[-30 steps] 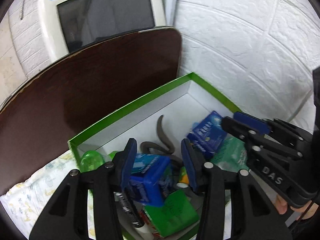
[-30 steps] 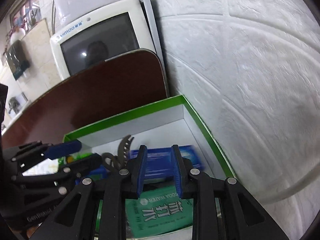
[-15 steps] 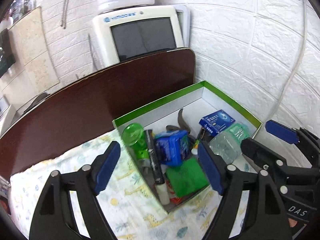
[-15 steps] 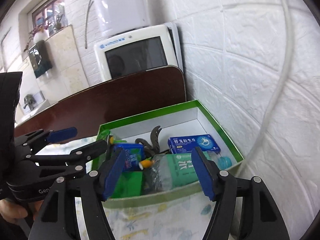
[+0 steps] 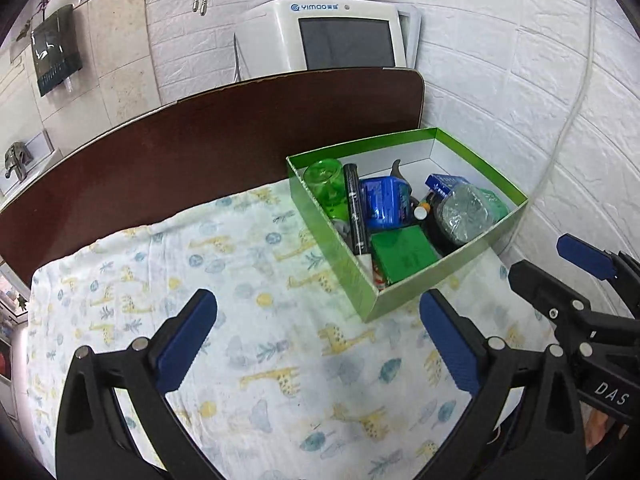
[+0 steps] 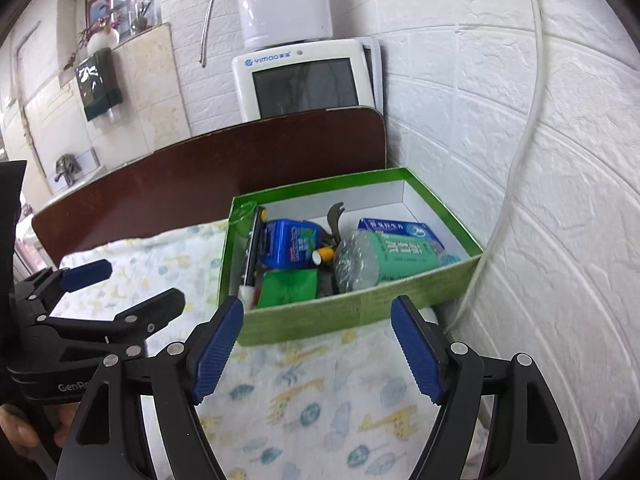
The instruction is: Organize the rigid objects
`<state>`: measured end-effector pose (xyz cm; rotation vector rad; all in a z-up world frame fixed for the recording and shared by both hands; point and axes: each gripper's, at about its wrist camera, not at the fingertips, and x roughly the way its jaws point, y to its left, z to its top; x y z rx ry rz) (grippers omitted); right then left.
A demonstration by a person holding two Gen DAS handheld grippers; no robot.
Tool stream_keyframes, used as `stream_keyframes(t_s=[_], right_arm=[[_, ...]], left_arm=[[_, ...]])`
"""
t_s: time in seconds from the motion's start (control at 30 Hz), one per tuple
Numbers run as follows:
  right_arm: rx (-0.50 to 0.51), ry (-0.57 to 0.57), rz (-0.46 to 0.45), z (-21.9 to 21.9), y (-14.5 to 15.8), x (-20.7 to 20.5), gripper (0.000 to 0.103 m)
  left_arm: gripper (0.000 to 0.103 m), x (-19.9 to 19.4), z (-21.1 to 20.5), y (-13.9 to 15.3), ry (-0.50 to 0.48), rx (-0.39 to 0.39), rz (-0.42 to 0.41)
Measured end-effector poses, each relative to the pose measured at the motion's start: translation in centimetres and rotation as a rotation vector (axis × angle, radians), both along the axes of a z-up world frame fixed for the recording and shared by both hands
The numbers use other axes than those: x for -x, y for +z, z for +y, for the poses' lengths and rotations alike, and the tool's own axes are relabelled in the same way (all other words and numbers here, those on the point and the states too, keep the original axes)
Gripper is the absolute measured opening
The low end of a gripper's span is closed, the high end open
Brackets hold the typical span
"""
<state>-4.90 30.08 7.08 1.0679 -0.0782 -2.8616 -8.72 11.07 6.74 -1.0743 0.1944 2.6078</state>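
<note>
Jaws of left gripper (image 5: 318,346) and right gripper (image 6: 316,346) both wide apart, empty, pulled back from green box (image 5: 404,300), now at 1 o'clock over cloth (image 5: 256,360).

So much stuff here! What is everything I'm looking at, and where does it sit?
box: 1, green outside and white inside, on the cloth by the white wall
green cup: 1, clear green, box's left end
black pen: 1, lying beside the cup
blue container: 1, middle of box
green packet: 1, box's near side
plastic bottle: 1, clear with green label, lying in box
blue carton: 1, behind the bottle
cloth: 1, white with giraffes, covering the table
brown board: 1, behind the cloth
white monitor: 1, behind the board
left gripper: 1, black with blue pads, open, empty
right gripper: 1, same, open, empty
</note>
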Motion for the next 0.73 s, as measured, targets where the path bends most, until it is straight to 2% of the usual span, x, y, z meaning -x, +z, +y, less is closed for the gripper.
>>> stream_keyframes(t_s=[0.23,0.73], right_arm=[[-0.023,-0.001,-0.018,-1.6,-0.2,-1.3,0.077],[-0.033,-0.021,-0.018,-1.6,0.3,-1.6,0.077]], left_arm=[[0.101,-1.3,-1.9,0.0,0.008,-0.036,0.009],[0.101,-1.6,-2.0,-0.2,0.007,-0.028,0.022]])
